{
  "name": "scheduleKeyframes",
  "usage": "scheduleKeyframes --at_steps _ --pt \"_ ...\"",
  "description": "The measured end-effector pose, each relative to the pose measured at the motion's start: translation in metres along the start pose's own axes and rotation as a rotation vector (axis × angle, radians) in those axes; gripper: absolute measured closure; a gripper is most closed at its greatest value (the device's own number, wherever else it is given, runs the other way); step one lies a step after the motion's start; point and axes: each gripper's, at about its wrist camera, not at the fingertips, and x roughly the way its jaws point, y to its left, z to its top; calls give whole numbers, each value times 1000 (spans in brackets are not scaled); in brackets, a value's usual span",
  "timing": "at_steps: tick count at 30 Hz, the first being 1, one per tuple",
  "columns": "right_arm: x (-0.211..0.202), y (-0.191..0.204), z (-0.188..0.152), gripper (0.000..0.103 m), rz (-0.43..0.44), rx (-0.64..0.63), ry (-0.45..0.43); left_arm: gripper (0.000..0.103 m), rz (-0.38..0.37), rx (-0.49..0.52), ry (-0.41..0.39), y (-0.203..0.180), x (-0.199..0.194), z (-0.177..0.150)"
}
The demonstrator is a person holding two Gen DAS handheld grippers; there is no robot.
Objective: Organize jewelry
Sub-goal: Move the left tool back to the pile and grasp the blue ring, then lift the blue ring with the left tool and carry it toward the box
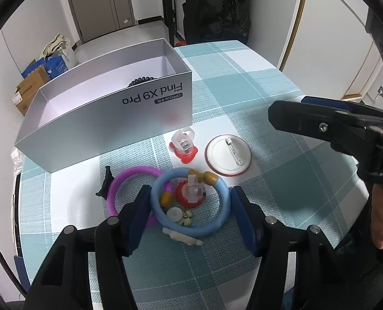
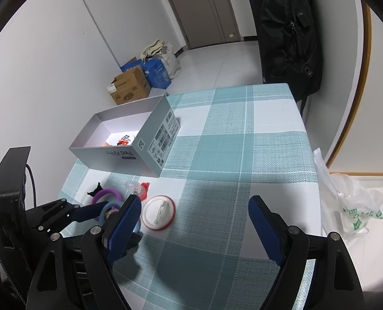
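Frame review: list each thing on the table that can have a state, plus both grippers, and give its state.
Left gripper: jaws either side of the blue bracelet, contact unclear.
Right gripper: jaws wide open, nothing between them.
Grey box: lid off, a few items already inside.
Blue bracelet: flat on the tablecloth, overlapping the purple bracelet.
Purple bracelet: flat.
Badge: face down, pin closed.

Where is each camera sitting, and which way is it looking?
Left wrist: on the left gripper, looking down at the blue bracelet between its fingers; a hand shows at right.
Right wrist: on the right gripper, looking across the checked table; its fingers are empty.
Both show the grey box and white badge.
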Motion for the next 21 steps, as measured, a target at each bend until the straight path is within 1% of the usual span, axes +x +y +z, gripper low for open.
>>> scheduleKeyframes --at_steps 5,11,17,20,21 --pt "0 0 1 18 -1 1 -1 46 -18 -18 -22 2 -6 1" --pt "2 -2 0 18 -4 9 2 46 -26 -38 -79 3 -19 4" --pt "3 1 -2 18 -1 -9 5 46 -22 -71 -157 11 -38 9" --pt "6 4 -4 18 2 -16 13 46 -53 -104 -216 19 -51 10" --pt "8 6 -5 18 4 -19 16 46 -51 -113 -238 21 -56 11"
